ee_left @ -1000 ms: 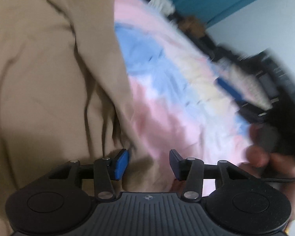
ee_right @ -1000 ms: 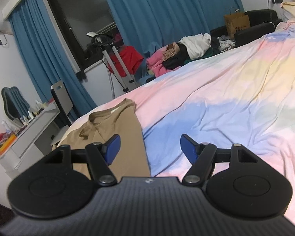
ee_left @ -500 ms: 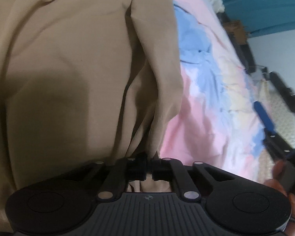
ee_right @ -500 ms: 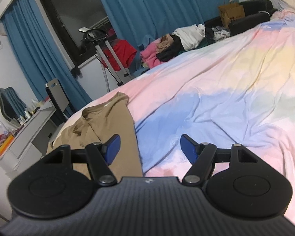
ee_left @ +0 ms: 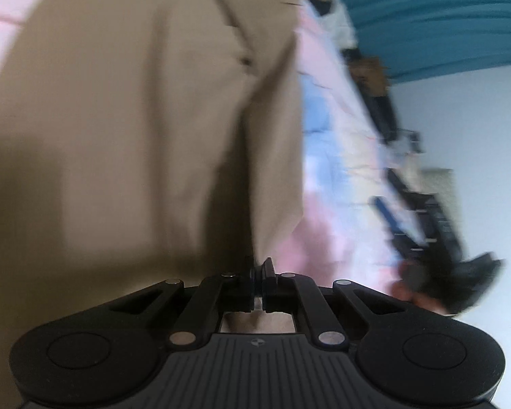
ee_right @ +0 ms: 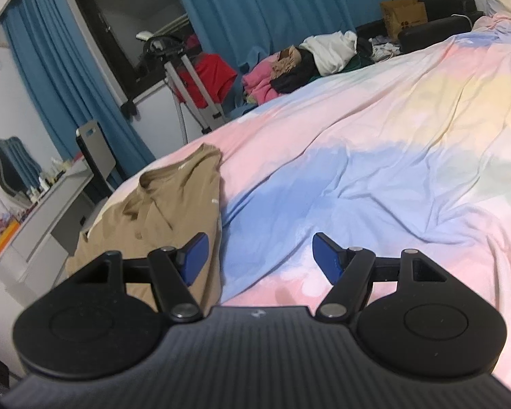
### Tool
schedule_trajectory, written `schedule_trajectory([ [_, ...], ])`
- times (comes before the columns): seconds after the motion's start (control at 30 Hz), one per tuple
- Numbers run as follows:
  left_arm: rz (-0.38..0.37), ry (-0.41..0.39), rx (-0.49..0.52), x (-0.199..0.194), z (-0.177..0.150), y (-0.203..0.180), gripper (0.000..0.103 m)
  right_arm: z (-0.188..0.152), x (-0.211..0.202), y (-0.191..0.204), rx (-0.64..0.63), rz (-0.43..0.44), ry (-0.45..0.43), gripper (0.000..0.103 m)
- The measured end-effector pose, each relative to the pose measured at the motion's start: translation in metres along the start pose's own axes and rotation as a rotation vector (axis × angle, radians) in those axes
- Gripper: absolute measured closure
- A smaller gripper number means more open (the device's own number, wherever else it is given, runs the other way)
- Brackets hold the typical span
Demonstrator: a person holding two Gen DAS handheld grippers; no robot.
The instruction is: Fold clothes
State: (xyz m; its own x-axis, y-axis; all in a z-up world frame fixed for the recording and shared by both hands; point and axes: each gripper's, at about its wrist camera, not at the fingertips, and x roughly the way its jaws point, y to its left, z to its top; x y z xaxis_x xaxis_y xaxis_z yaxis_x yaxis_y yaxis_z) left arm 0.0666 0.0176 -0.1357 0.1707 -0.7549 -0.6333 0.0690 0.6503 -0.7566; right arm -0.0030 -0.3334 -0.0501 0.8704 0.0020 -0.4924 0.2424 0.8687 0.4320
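A tan shirt [ee_left: 136,129] lies on a pastel bedsheet [ee_left: 327,177] and fills most of the left wrist view. My left gripper [ee_left: 258,269] is shut on the shirt's edge at its near right side. In the right wrist view the same tan shirt [ee_right: 173,201] lies at the left edge of the bed [ee_right: 374,156], collar towards the far side. My right gripper [ee_right: 259,252] is open and empty, held above the sheet just right of the shirt's near edge.
A pile of clothes [ee_right: 306,64] lies at the bed's far end. A paper bag [ee_right: 403,13] and black seat stand behind it. A dressing table [ee_right: 41,211] and chair [ee_right: 95,150] stand at the left, with blue curtains [ee_right: 272,6] behind.
My left gripper closed on the shirt's edge and now holds it; its view has swung and blurred. My right gripper stayed open and shifted slightly over the sheet.
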Motion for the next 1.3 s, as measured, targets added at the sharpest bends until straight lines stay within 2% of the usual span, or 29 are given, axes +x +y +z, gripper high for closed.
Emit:
schedule_trajectory([
  [0.07,0.112,0.010,0.016,0.006,-0.002,0.009,0.099,-0.002,0.003,0.004,-0.014,0.002,0.022,0.033],
  [0.1,0.141,0.017,0.014,0.010,-0.004,0.013,0.099,-0.004,0.005,0.006,-0.022,0.005,0.035,0.033],
  [0.2,0.143,0.009,0.029,0.009,-0.005,0.010,0.096,-0.010,0.009,0.014,-0.044,0.021,0.074,0.033],
  [0.27,0.143,-0.011,0.061,0.004,-0.006,0.002,0.080,-0.015,0.012,0.017,-0.047,0.042,0.102,0.033],
  [0.33,0.150,-0.029,0.091,-0.004,-0.008,-0.009,0.056,-0.019,0.013,0.022,-0.046,0.070,0.124,0.033],
  [0.4,0.165,-0.045,0.114,-0.013,-0.008,-0.018,0.045,-0.021,0.012,0.028,-0.064,0.079,0.129,0.033],
  [0.5,0.162,-0.098,0.114,-0.029,0.010,-0.029,0.036,-0.025,0.011,0.038,-0.085,0.086,0.127,0.033],
  [0.6,0.155,-0.175,0.073,-0.038,0.042,-0.031,0.021,-0.027,0.013,0.045,-0.082,0.106,0.130,0.033],
  [0.63,0.161,-0.203,0.058,-0.036,0.055,-0.034,0.021,-0.028,0.015,0.048,-0.087,0.108,0.131,0.033],
  [0.7,0.170,-0.246,0.036,-0.038,0.077,-0.031,0.021,-0.030,0.019,0.053,-0.103,0.106,0.133,0.033],
  [0.9,0.157,-0.351,-0.069,0.007,0.158,-0.028,0.024,-0.039,0.036,0.060,-0.162,0.074,0.140,0.033],
  [1.07,0.159,-0.376,-0.058,0.062,0.198,-0.027,0.031,-0.034,0.056,0.049,-0.106,0.055,0.147,0.033],
  [1.1,0.165,-0.378,-0.045,0.073,0.201,-0.028,0.036,-0.033,0.061,0.047,-0.093,0.056,0.150,0.033],
  [1.17,0.193,-0.392,-0.008,0.090,0.205,-0.031,0.053,-0.031,0.068,0.045,-0.075,0.055,0.155,0.033],
  [1.2,0.217,-0.402,0.023,0.096,0.208,-0.034,0.073,-0.031,0.071,0.044,-0.069,0.053,0.158,0.033],
  [1.23,0.243,-0.409,0.057,0.099,0.209,-0.037,0.098,-0.031,0.073,0.043,-0.065,0.054,0.162,0.033],
  [1.3,0.277,-0.446,0.124,0.100,0.213,-0.046,0.098,-0.032,0.075,0.042,-0.057,0.058,0.171,0.033],
])
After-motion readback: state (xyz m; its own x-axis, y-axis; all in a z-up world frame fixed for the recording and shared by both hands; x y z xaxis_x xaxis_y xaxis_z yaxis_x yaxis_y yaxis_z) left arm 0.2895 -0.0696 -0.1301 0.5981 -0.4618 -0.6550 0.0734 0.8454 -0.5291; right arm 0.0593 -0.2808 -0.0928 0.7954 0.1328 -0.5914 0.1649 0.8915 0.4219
